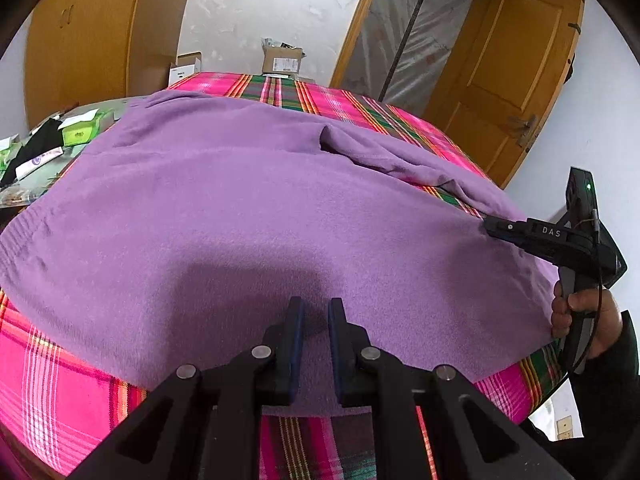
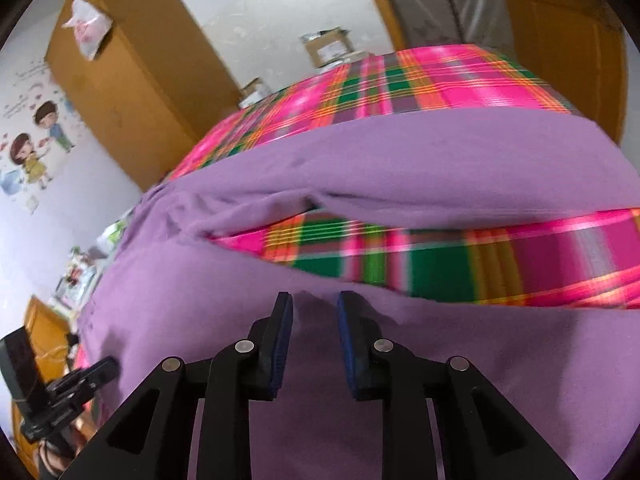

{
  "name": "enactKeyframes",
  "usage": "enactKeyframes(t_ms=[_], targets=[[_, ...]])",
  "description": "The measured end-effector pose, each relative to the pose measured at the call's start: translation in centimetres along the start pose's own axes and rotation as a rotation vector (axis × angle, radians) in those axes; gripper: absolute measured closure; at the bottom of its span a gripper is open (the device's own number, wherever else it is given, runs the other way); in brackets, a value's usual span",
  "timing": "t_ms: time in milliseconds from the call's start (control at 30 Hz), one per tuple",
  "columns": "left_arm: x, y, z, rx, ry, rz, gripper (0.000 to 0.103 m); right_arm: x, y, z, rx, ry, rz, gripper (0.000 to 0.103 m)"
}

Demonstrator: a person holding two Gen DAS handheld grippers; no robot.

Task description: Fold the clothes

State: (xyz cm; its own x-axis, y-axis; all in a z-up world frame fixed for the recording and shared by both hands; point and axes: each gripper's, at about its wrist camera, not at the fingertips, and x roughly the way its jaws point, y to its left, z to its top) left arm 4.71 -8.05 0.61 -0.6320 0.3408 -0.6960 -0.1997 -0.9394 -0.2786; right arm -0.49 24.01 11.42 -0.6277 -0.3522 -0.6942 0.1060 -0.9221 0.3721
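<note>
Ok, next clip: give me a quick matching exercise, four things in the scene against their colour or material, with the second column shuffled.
Things:
1. sweater
2. cloth spread beneath it
3. box at the far end
4. door

Looks:
a. brown cardboard
b. orange-brown wood
c. plain purple
d. pink and green plaid

Pairs: 1-c, 2-d, 3-a, 4-b.
</note>
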Motion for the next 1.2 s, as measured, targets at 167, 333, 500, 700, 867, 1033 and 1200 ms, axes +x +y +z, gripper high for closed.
enactKeyframes(t_ms=[167,333,500,700,867,1033,1200], targets=[[0.1,-0.3,-0.1,0.02,-0.01,0.012,0.091,-1.6,-3.6,0.2,0.075,-0.038,-0.066,0.081],[0.1,-0.6,-0.3,0.043,-0.019,0.031,0.091,-3.0,-4.7,-0.3,0.113,-0.062,-0.103,0.079],[0.0,-0.6,-0.5,0.044,-0.035,0.033,0.091,-2.8,-3.0,-1.2,0.058,-0.032,-0.05,0.077],[-0.1,-0.5,-0.8,0.041,-0.058,0.031,0.091,-4.7,-4.8,-2.4,0.068,-0.048,-0.096,0.078],[-0.1,-0.2,-1.1,0.024,-0.083,0.005,0.091,-8.2,-8.6,-3.7,0.124,-0.094,-0.202,0.079],[-0.1,-0.2,-0.9,0.027,-0.072,0.006,0.091,-11.6,-10.9,-5.9,0.172,-0.142,-0.267,0.076],[-0.2,-0.2,-0.4,-0.009,-0.036,0.012,0.091,-12.2,-8.6,-8.0,0.086,-0.165,-0.205,0.076]])
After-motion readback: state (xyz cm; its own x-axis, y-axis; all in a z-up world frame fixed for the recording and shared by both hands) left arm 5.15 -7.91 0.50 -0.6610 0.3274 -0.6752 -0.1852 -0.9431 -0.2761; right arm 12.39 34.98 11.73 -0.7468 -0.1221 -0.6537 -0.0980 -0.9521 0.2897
